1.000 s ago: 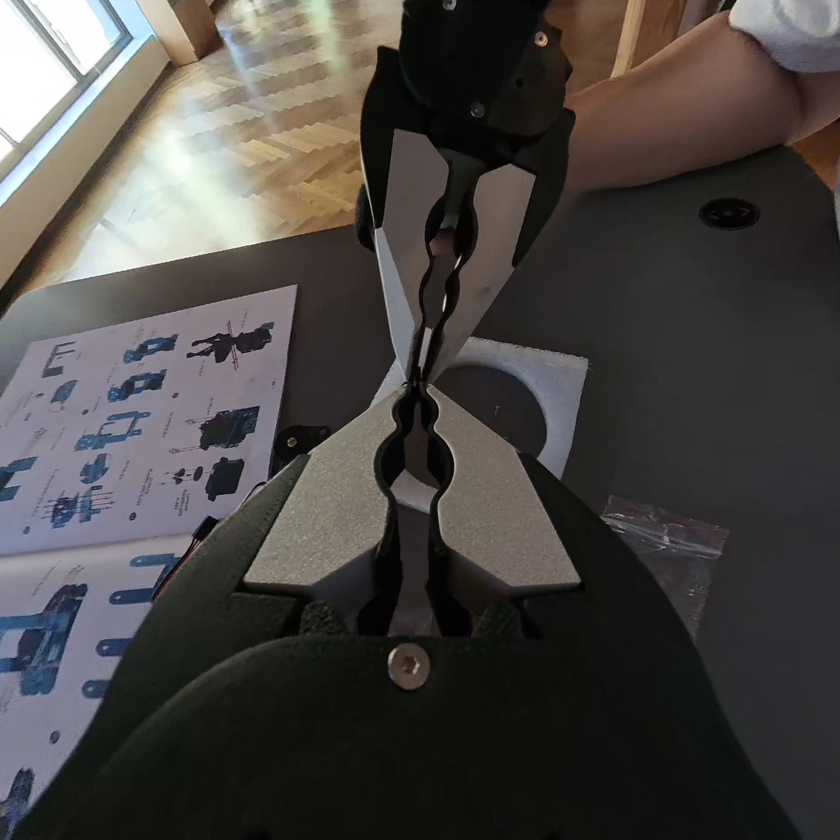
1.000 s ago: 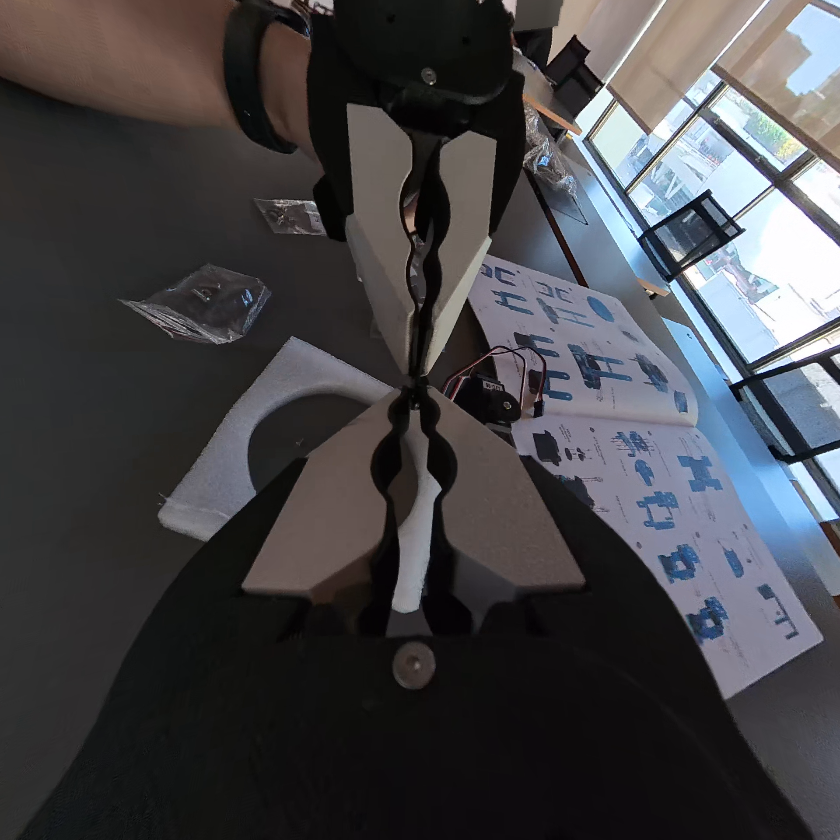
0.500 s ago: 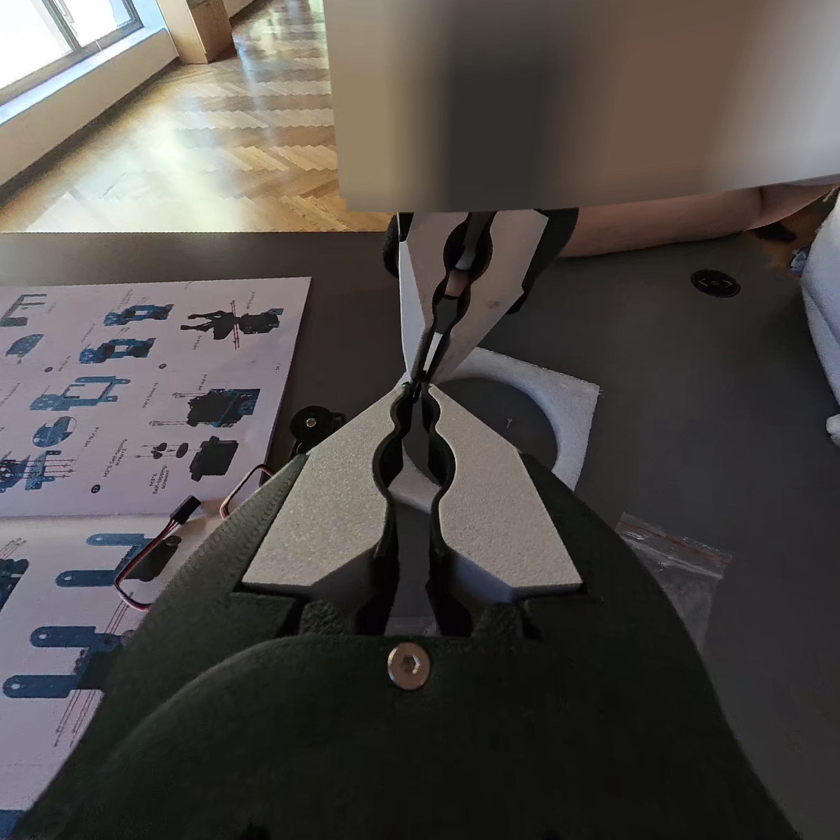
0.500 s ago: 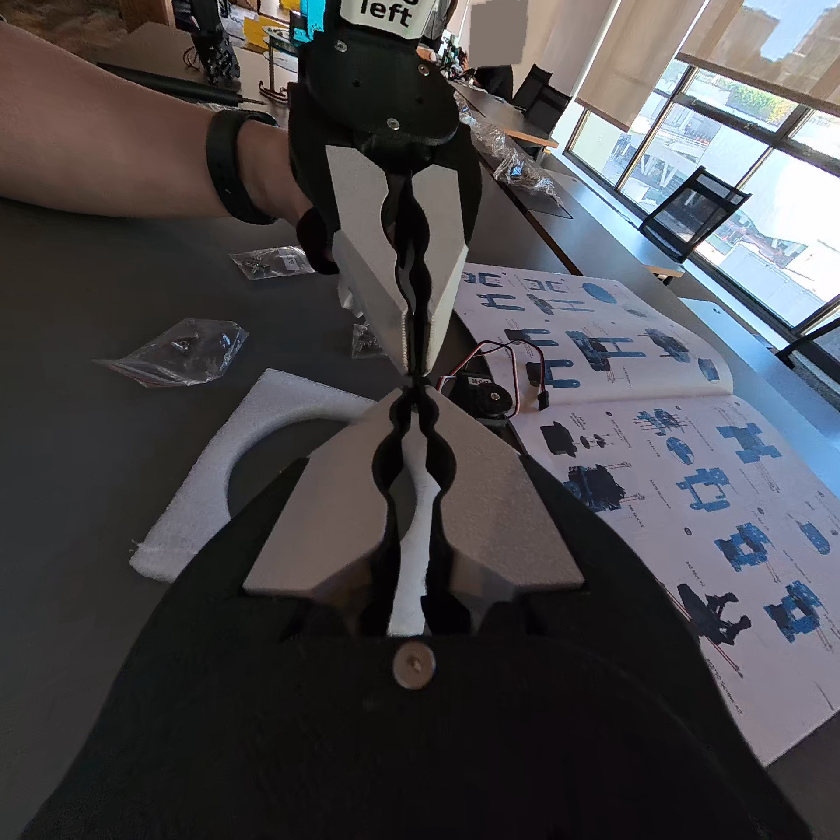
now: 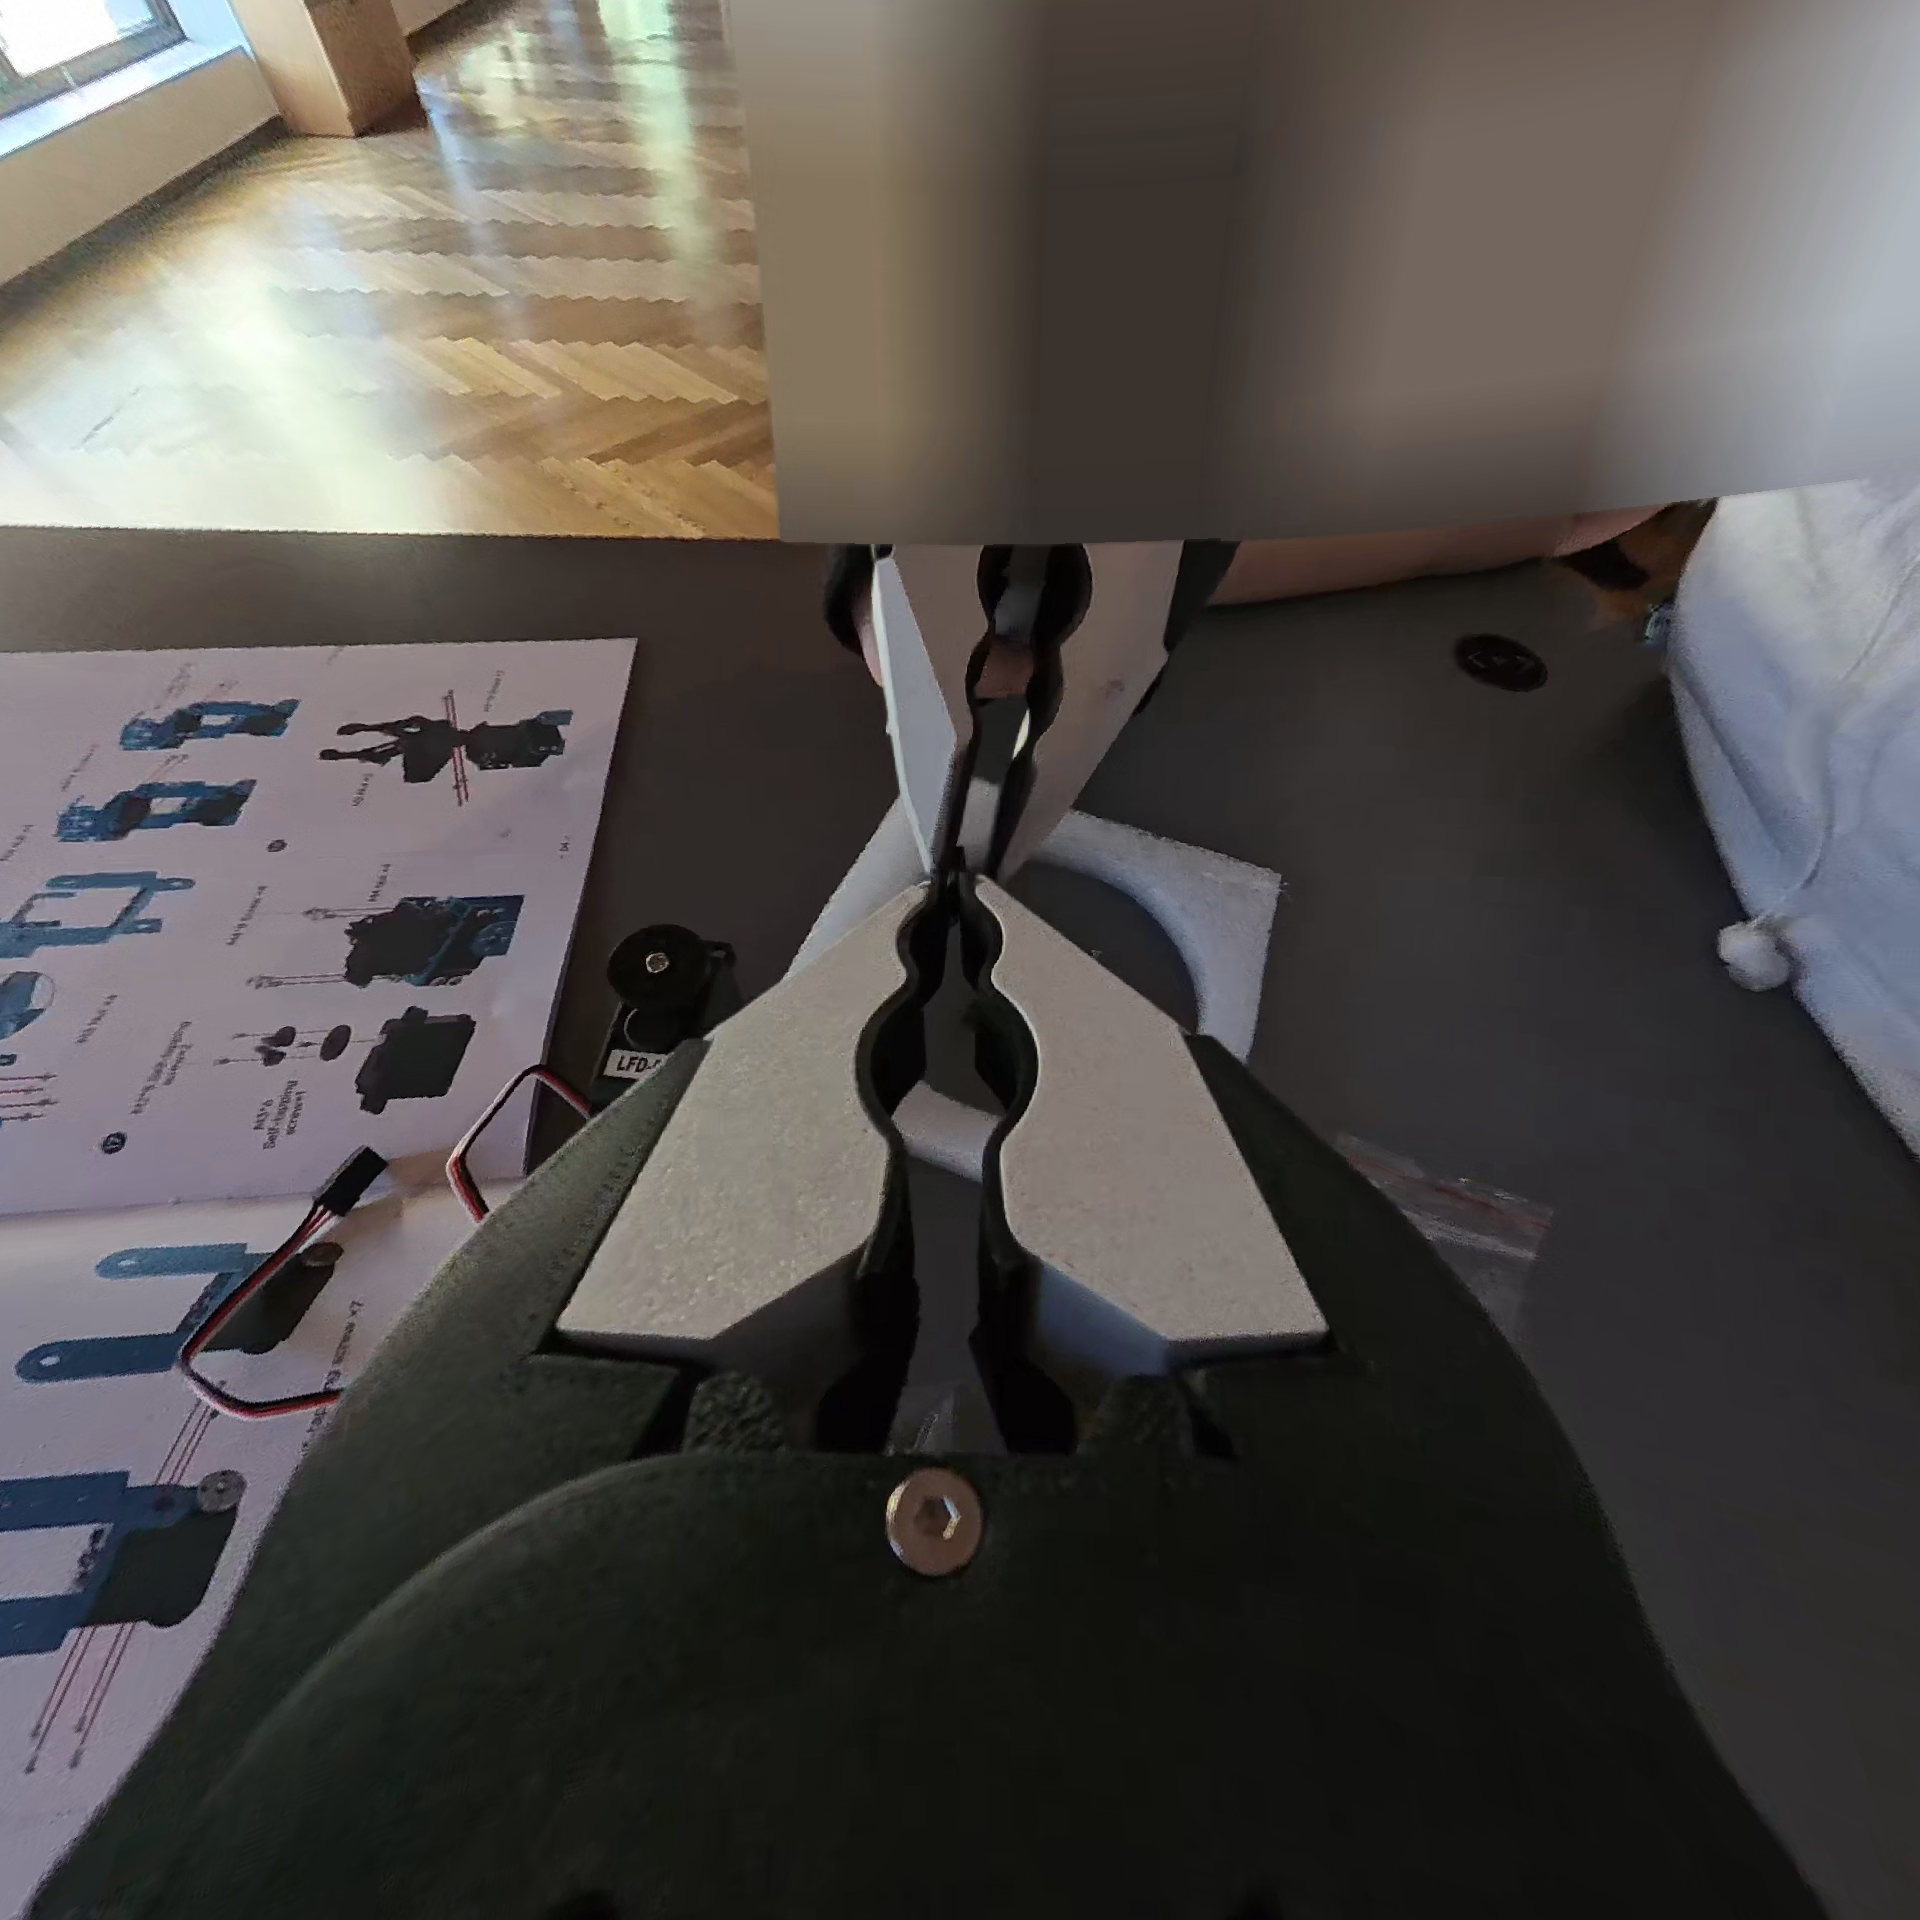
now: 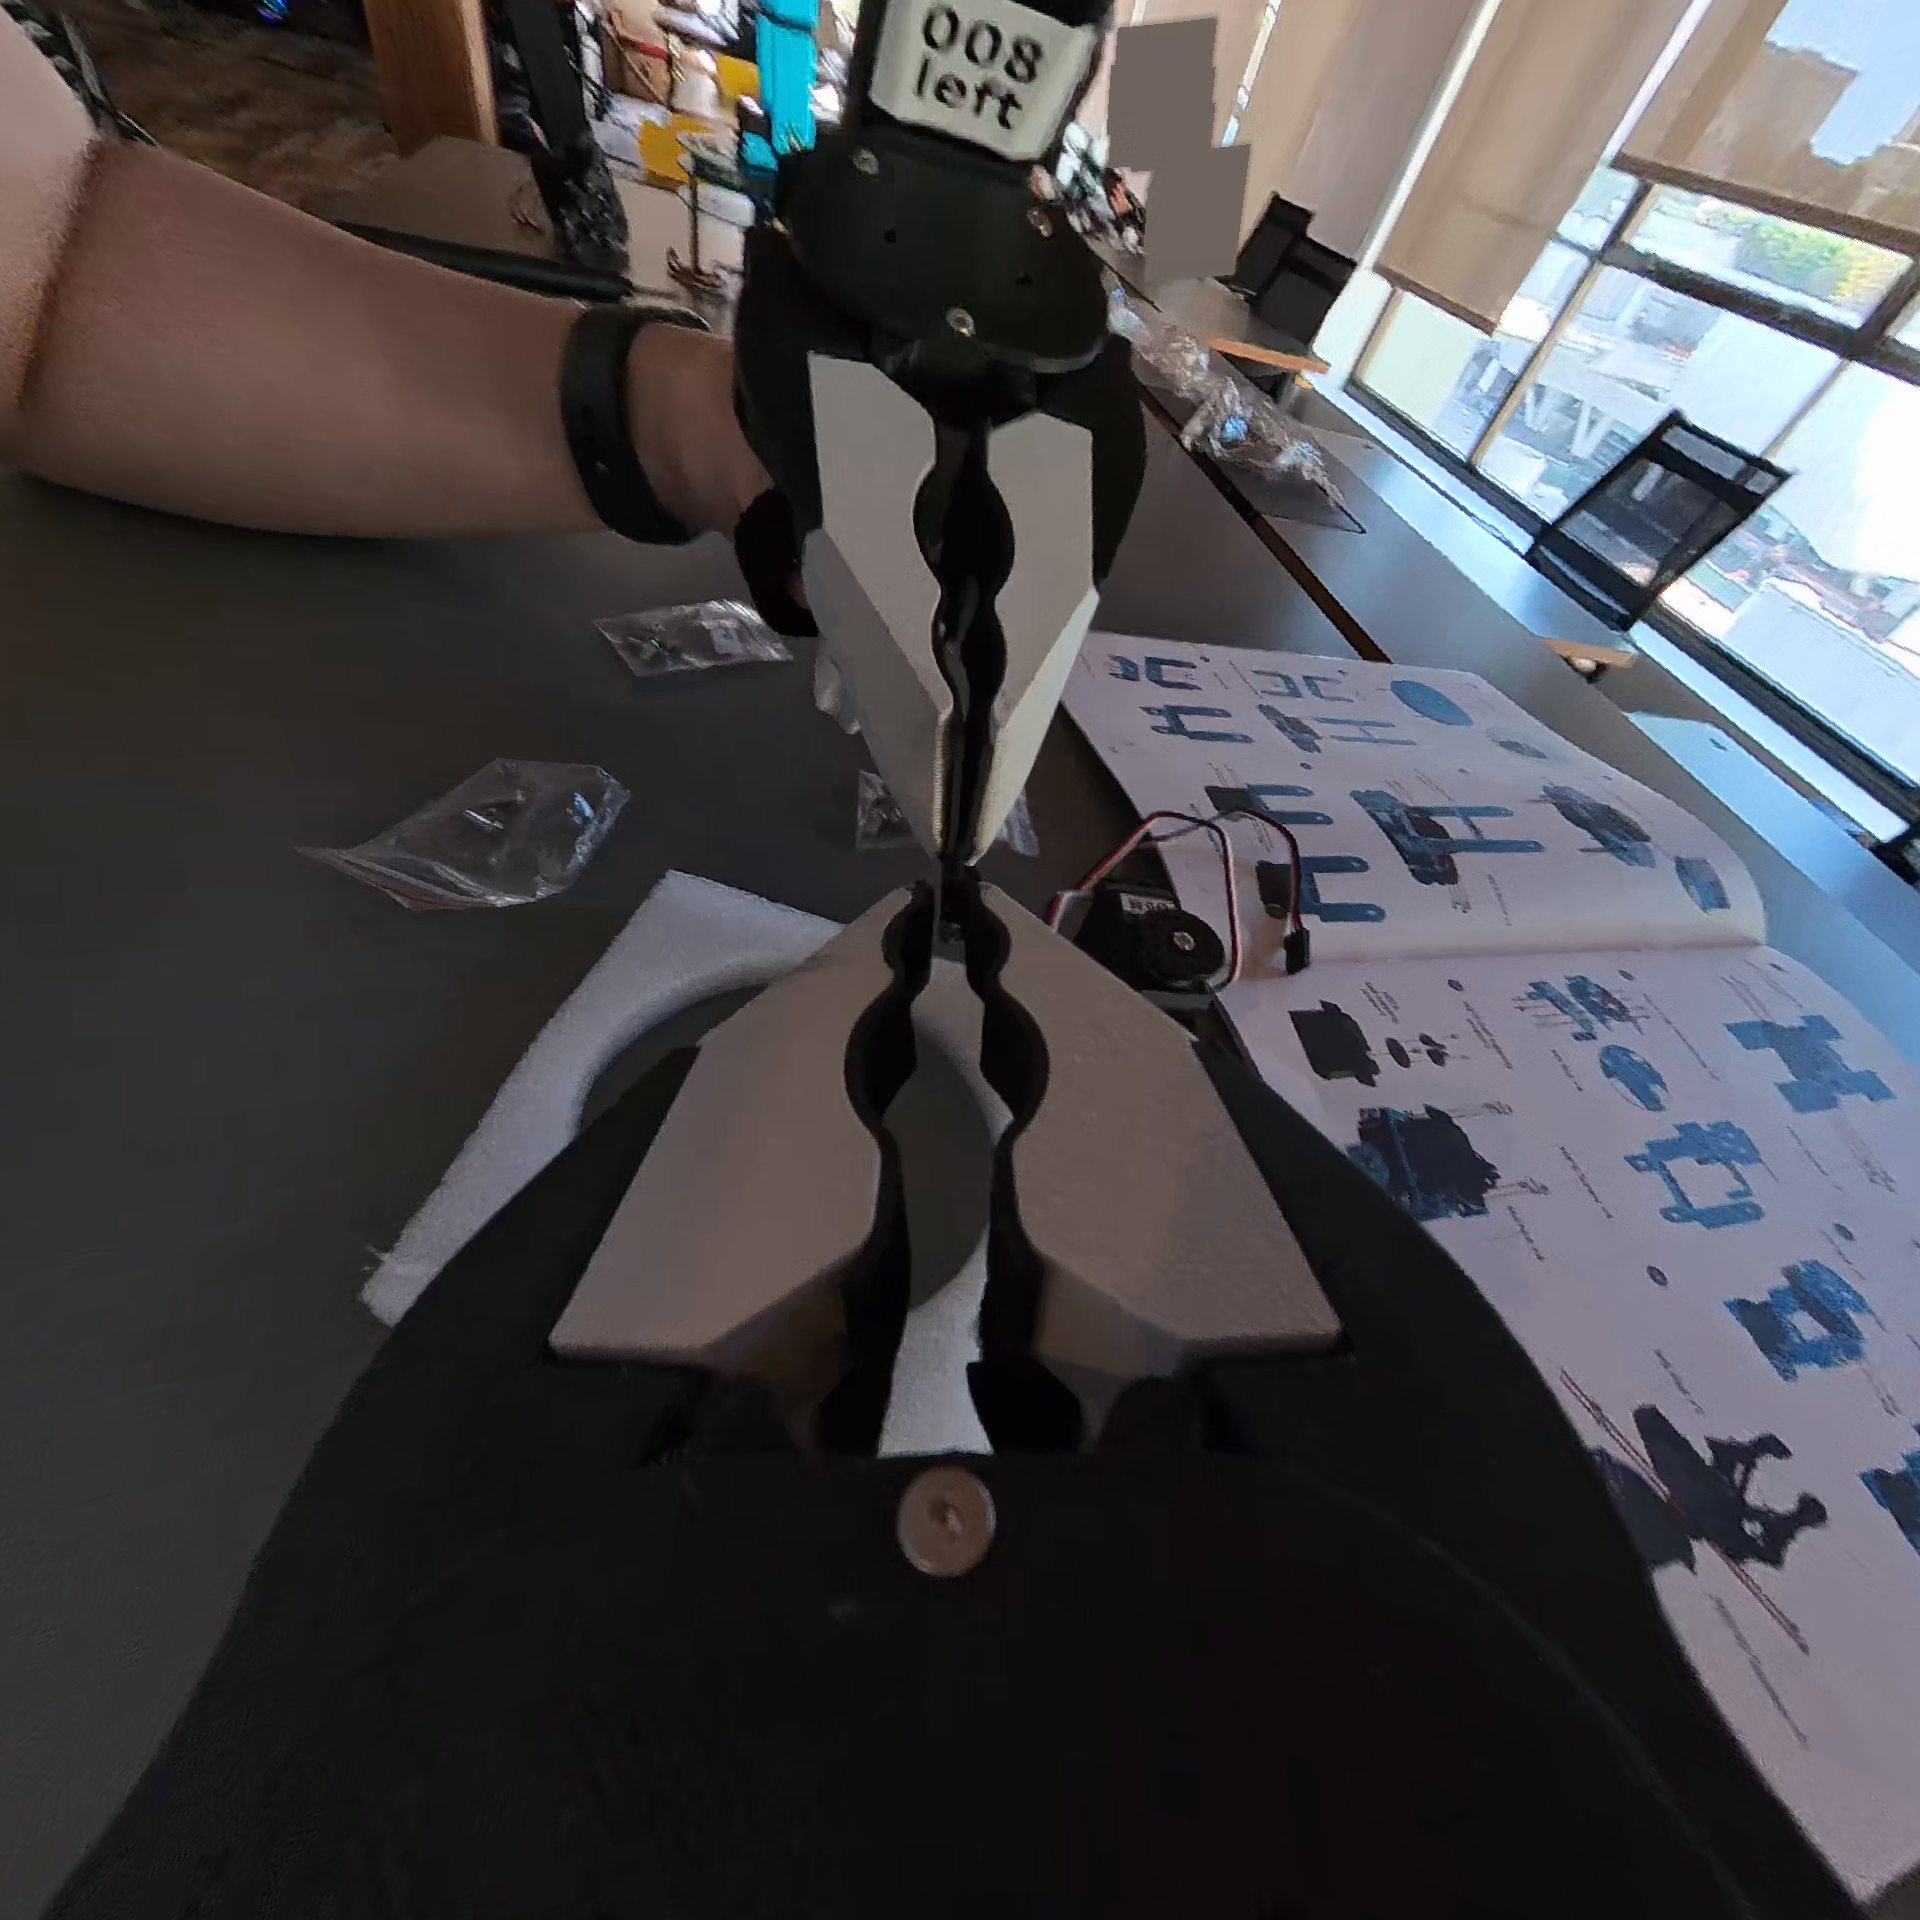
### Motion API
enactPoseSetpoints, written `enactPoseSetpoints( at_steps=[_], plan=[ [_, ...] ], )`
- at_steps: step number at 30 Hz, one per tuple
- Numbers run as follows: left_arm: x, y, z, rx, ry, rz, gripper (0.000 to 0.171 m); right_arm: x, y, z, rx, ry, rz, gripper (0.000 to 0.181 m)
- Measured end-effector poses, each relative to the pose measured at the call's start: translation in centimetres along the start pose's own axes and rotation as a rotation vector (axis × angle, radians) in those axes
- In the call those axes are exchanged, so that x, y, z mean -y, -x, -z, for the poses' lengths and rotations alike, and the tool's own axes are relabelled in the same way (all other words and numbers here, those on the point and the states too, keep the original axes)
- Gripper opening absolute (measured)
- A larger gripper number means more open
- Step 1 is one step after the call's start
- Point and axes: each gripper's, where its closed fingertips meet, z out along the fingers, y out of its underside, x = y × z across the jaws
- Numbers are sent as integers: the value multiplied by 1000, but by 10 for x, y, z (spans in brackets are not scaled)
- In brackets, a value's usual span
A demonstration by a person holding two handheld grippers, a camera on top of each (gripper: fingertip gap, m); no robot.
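Observation:
My left gripper (image 5: 948, 894) and right gripper (image 6: 948, 906) are both shut and meet tip to tip a little above a white foam pad (image 5: 1216, 914) with a round cut-out, on a dark table (image 5: 1558, 1091). The right gripper shows in the left wrist view (image 5: 966, 847), and the left gripper in the right wrist view (image 6: 961, 847). A tiny dark bit sits where the tips touch; I cannot tell what it is or which gripper holds it. A black servo (image 5: 649, 997) with red, white and black wires lies beside the foam, also in the right wrist view (image 6: 1164, 935).
An open instruction booklet (image 5: 312, 831) with blue and black drawings lies by the servo, also in the right wrist view (image 6: 1558, 987). Small clear bags (image 6: 488, 831) (image 6: 691, 639) (image 5: 1455, 1216) lie on the table. White cloth (image 5: 1818, 831) and a round cable port (image 5: 1499, 660) are at the far side. The tips of both grippers are at nearly the same place. Both grippers' tips are roughly 7 centimetres from the black servo (image 5: 649, 997). My right wrist view (image 6: 1172, 935) looks at it from another angle.
Both grippers have stayed shut and tip to tip. Both have tilted towards level, so each view shows more of the room beyond the table.

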Motion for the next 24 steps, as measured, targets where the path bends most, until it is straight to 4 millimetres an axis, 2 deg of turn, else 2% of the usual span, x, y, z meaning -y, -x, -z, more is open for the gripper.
enactPoseSetpoints(
  at_steps=[3,6,9,13,17,19,21,24],
  plan=[
    [5,-7,5,-44,-21,-6,0,15,7,8,96,-103,-69,17],
    [10,-19,9,-105,-39,-19,0,17,11,14,258,-146,-309,37],
    [16,-39,10,-216,-53,-22,0,33,20,27,433,-249,-440,33],
    [22,-61,9,-320,-63,-50,0,50,35,33,553,-315,-437,35],
    [32,-75,11,-374,-95,-71,0,43,60,28,657,-234,-417,38],
    [35,-79,12,-393,-108,-69,0,42,71,30,690,-223,-358,29],
    [37,-82,12,-406,-117,-69,0,43,75,30,712,-226,-364,20],
    [34,-83,11,-408,-101,-73,0,49,71,31,703,-264,-385,27]
  ],
)
